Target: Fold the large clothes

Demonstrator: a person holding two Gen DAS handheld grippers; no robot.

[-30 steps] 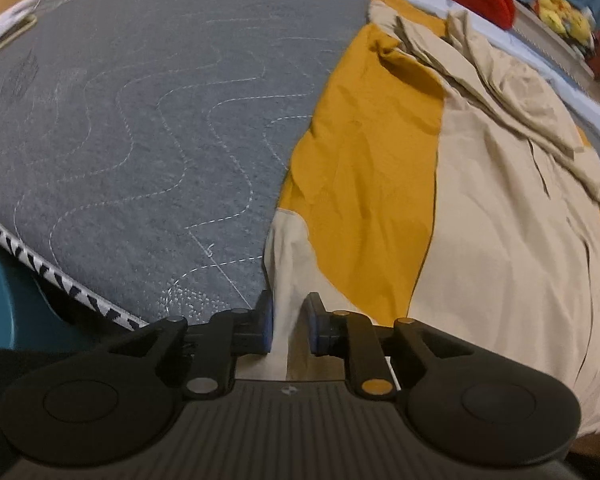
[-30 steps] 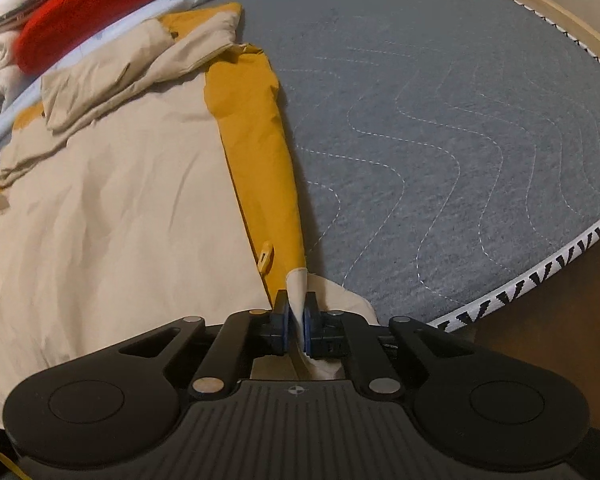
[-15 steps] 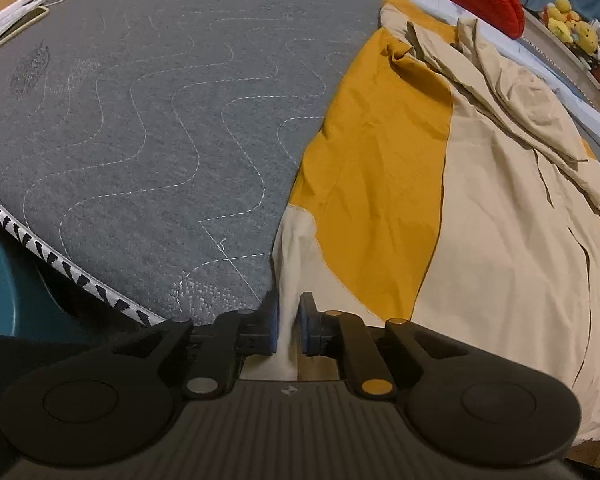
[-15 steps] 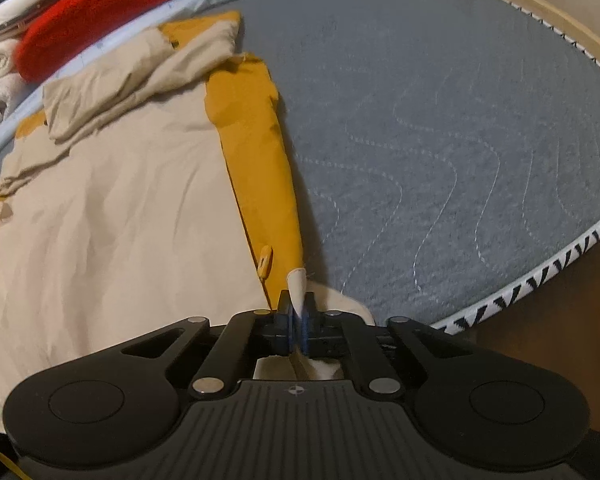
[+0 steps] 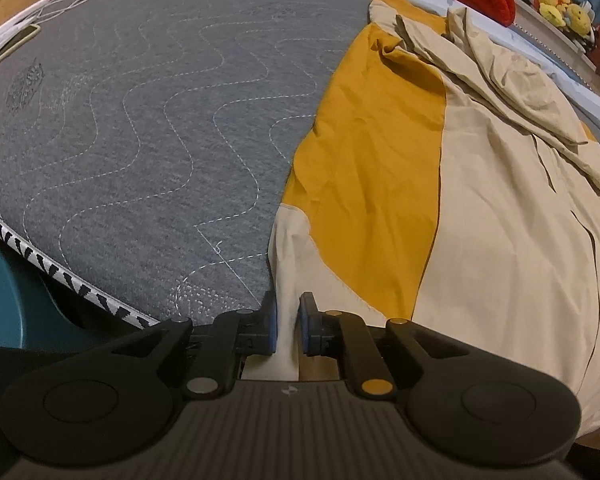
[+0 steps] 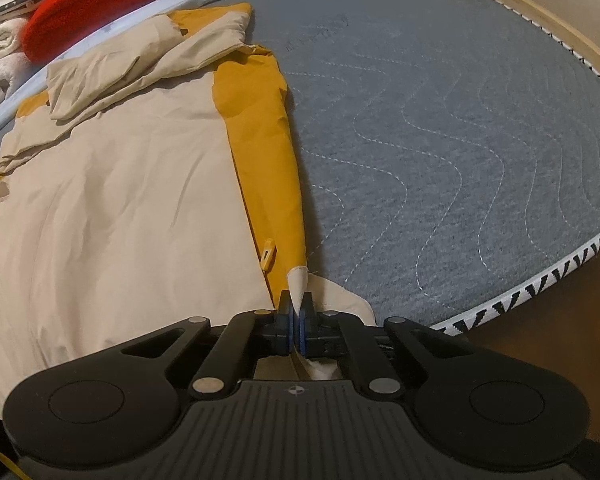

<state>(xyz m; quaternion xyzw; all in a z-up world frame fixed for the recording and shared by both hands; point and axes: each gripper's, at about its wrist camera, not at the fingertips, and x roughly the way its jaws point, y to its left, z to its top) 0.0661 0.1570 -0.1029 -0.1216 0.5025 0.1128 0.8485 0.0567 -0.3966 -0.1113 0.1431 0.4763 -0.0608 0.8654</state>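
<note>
A cream hem corner of the jacket (image 6: 112,184) is pinched between the closed jaws of the right gripper (image 6: 297,312). The opposite corner is clamped by the left gripper (image 5: 287,320). The cream-and-mustard jacket is spread flat on a grey quilted mattress (image 5: 140,128), below a red cushion (image 6: 100,4).

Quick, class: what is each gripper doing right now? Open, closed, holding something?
Left gripper: nearly closed around the jacket hem; a firm pinch cannot be told.
Right gripper: closed on a fold of the jacket's hem.
</note>
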